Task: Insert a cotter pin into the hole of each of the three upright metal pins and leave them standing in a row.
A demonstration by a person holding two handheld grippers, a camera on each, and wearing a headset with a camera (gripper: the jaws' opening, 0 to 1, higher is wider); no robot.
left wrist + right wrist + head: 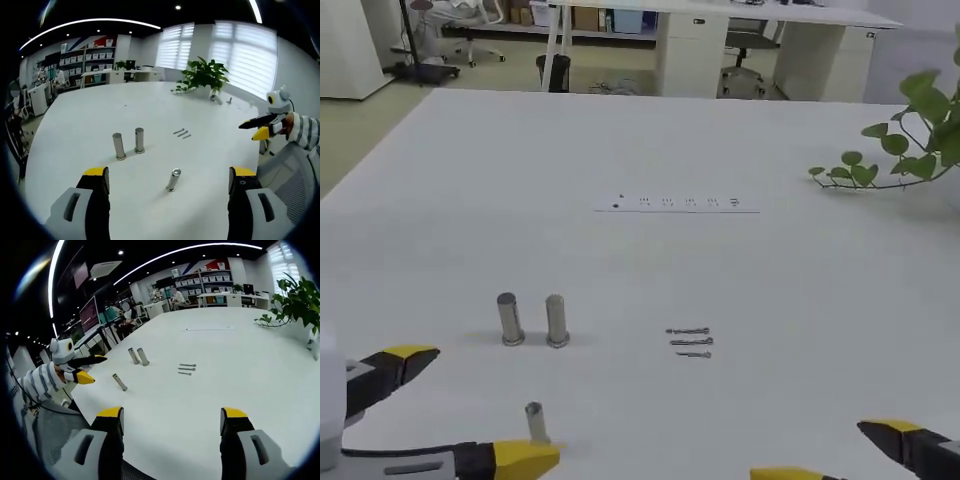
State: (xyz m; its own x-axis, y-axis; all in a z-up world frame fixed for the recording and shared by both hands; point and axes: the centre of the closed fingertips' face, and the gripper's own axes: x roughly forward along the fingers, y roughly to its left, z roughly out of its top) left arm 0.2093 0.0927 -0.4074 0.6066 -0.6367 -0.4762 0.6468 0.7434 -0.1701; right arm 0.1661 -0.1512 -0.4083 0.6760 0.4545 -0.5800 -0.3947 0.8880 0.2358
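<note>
Two metal pins (556,320): upright, side by side, left of centre on the surface (740,270).
Third pin (534,422): apart from the pair, nearer the person, appears upright.
Cotter pins (689,342): three, lying close together right of the pair, none inserted.
Left tongs (470,405): jaws wide, flanking the third pin, no contact.
Right tongs (835,452): jaws wide, empty.
Plant (910,130): far right edge.

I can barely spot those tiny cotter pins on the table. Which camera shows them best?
The head view: the three cotter pins lie side by side, each distinct, on the white table. The right gripper view shows them smaller, yet separate; the left gripper view shows them as thin slivers.
</note>
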